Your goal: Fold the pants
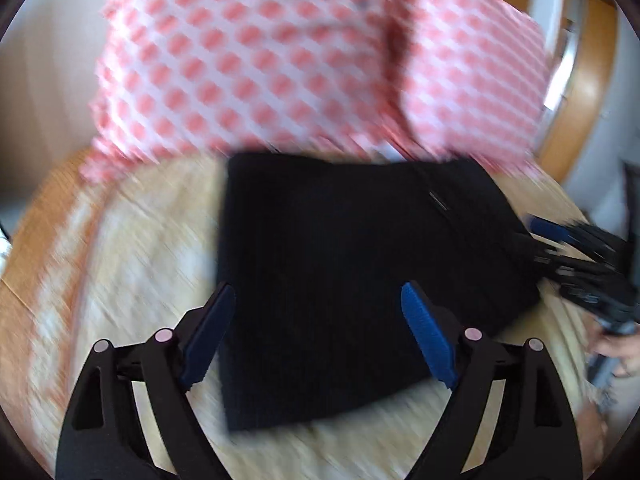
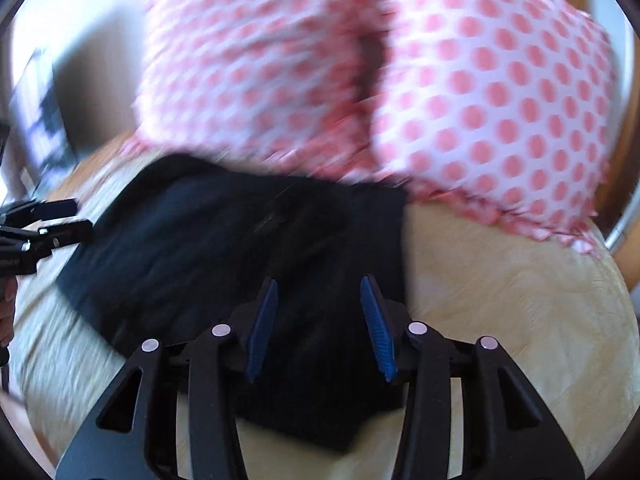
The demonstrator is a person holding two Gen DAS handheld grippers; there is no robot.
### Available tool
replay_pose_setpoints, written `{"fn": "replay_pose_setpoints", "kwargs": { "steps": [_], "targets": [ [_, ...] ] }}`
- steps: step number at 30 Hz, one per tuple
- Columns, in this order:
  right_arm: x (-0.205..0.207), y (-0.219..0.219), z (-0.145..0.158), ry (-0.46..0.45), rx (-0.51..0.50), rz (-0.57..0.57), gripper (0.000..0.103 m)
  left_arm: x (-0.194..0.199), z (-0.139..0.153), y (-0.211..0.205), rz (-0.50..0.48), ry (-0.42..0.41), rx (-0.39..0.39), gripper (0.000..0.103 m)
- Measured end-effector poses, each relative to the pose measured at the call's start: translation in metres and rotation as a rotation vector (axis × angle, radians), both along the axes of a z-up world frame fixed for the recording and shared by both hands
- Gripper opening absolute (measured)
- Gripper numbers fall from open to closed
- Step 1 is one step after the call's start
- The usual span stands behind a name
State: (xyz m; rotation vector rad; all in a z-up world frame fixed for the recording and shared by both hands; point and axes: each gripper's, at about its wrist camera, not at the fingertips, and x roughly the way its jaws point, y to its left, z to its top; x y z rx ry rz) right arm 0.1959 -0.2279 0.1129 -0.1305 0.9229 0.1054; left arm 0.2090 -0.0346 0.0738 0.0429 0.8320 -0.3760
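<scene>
Black pants [image 1: 340, 280], folded into a compact rectangle, lie on a cream tablecloth [image 1: 132, 264]. My left gripper [image 1: 320, 332] is open wide above the pants' near edge and holds nothing. My right gripper [image 2: 318, 328] is open, jaws narrower, above the pants [image 2: 240, 260] and holds nothing. The right gripper also shows at the right edge of the left wrist view [image 1: 580, 252], beside the pants. The left gripper shows at the left edge of the right wrist view [image 2: 44, 224]. Both views are motion-blurred.
A person in a white garment with pink dots [image 1: 280, 60] stands right behind the table, its hem over the pants' far edge. A wooden chair back [image 1: 588, 92] is at the right. The wooden table edge [image 1: 36, 232] shows at the left.
</scene>
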Motion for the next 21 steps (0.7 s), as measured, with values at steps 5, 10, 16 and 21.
{"fn": "replay_pose_setpoints", "kwargs": {
  "steps": [5, 10, 16, 21],
  "targets": [
    [-0.005, 0.017, -0.025, 0.065, -0.046, -0.031, 0.059, -0.018, -0.042, -0.036, -0.051, 0.071, 0.11, 0.096],
    [-0.011, 0.01, -0.017, 0.041, 0.018, -0.09, 0.064, -0.018, -0.042, -0.042, -0.019, 0.054, 0.109, 0.101],
    [-0.079, 0.014, 0.009, -0.113, 0.083, -0.166, 0.095, -0.083, -0.018, -0.008, 0.102, -0.079, 0.078, 0.101],
    [-0.108, 0.036, -0.015, -0.048, 0.08, -0.168, 0.096, -0.114, -0.041, 0.009, 0.161, -0.032, 0.087, 0.101]
  ]
}}
